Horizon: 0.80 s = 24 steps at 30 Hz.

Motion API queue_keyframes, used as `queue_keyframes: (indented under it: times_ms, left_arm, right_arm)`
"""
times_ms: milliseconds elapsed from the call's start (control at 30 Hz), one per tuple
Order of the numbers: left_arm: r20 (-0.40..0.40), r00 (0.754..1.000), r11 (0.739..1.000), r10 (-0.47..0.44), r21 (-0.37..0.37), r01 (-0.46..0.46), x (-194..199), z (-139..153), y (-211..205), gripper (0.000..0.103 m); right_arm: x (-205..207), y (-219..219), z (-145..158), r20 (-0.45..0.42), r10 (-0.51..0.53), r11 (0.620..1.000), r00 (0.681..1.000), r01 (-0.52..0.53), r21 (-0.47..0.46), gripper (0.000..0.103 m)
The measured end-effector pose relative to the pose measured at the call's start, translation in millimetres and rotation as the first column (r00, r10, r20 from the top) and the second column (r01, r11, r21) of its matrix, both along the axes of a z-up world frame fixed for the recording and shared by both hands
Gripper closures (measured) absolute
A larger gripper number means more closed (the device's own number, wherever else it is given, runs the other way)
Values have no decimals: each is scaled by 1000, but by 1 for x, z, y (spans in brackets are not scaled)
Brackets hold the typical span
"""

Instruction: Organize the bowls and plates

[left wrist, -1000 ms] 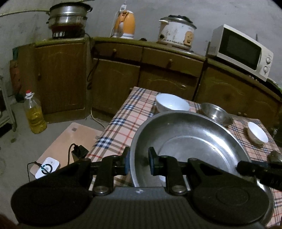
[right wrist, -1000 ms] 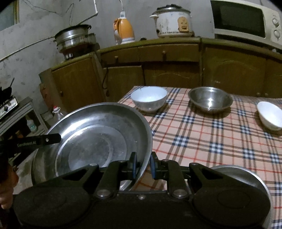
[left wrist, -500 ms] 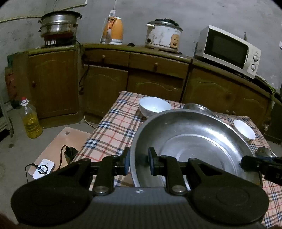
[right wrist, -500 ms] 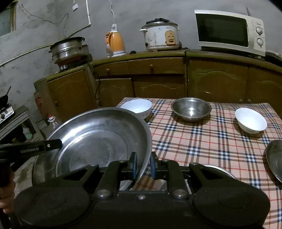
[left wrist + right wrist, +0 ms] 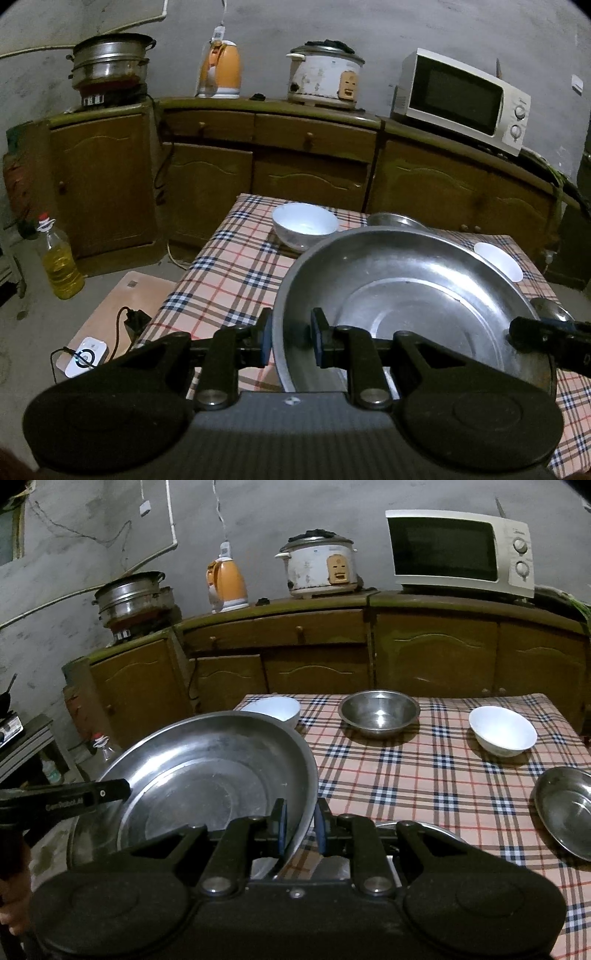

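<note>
Steel basin [image 5: 406, 295], the widest dish in the kitchen, hangs tilted above the near left part of the checked tablecloth [image 5: 424, 775], carried by two handheld grippers. The left gripper [image 5: 291, 338] pinches the rim on the basin's left side; the right gripper [image 5: 301, 825] is clamped on the opposite rim, its pads pressed against the thin metal wall.

Carrying it well likely means keeping both hands level with each other, so the shallow rim does not twist out of either narrow pinch, and setting it down flat on bare cloth clear of the smaller dishes.

Behind the table runs a long wooden cabinet [image 5: 424, 653] along a rough grey wall, bearing a microwave [image 5: 458, 552], a rice cooker [image 5: 319, 566], an orange kettle [image 5: 227, 585] and a stacked steel steamer [image 5: 129, 598].

On the cloth sit a steel bowl [image 5: 378, 712] at the far middle, a white bowl [image 5: 502, 731] far right, another white bowl [image 5: 304, 225] far left, and a steel plate [image 5: 565, 810] at the right edge. An oil bottle [image 5: 61, 262] stands on the floor.
</note>
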<state>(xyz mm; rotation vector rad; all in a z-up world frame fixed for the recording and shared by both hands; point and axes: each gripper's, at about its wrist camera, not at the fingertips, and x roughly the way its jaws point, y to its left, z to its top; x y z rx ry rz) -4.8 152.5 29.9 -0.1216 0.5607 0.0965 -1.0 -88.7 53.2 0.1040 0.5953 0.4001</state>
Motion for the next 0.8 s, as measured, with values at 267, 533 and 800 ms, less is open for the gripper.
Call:
queue_keyframes:
  times_ms: [267,533,800]
  left_arm:
    - [-3,1000,1000,-20,9,20,-1,0,-11,82]
    - [-9,999,999,-45,16,45,-1,-1,-21,82]
    - [-16,997,997,-69,24,70,-1,-3,-32,82]
  right_arm:
    - [-5,-13,0,3,-27,1000,1000,27,0,82]
    - [-10,-23,0,2,-52,999,999,52,-2,82]
    - [-14,-34,-2,-2,-76,997,997,76,1,82]
